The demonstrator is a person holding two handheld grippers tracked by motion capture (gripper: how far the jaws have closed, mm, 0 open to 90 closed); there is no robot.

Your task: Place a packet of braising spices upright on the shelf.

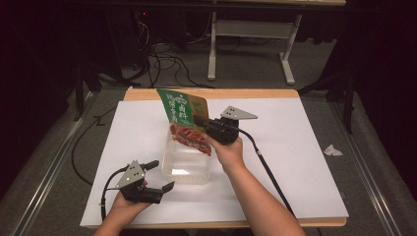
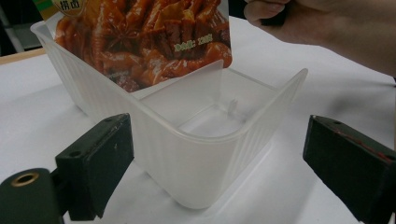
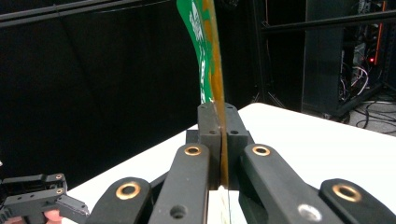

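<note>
- The clear plastic tub (image 1: 187, 164) is your landmark: it sits on the white table sheet (image 1: 295, 147), roughly midway across it. It is translucent, with finely ribbed walls, rounded corners and a smooth rim.
- The tub holds the lower end of one snack pouch (image 1: 186, 119); in the left gripper view that end dips inside its far side, and the near part of the floor is bare.
- The pouch is flat and glossy: green at the top, and below it a printed picture of reddish-brown braised food with a star anise. White characters run down the green band; I cannot read them. The small print near the lower edge is blurred.
- Your right gripper (image 1: 200, 119), just right of the tub, is clamped tight on the pouch's edge, with the film pinched between both jaws.
- Your left gripper (image 1: 163, 175), just left of the tub's near corner, stands wide apart and grasps nothing; in its own view the jaws flank that corner without touching.
</note>
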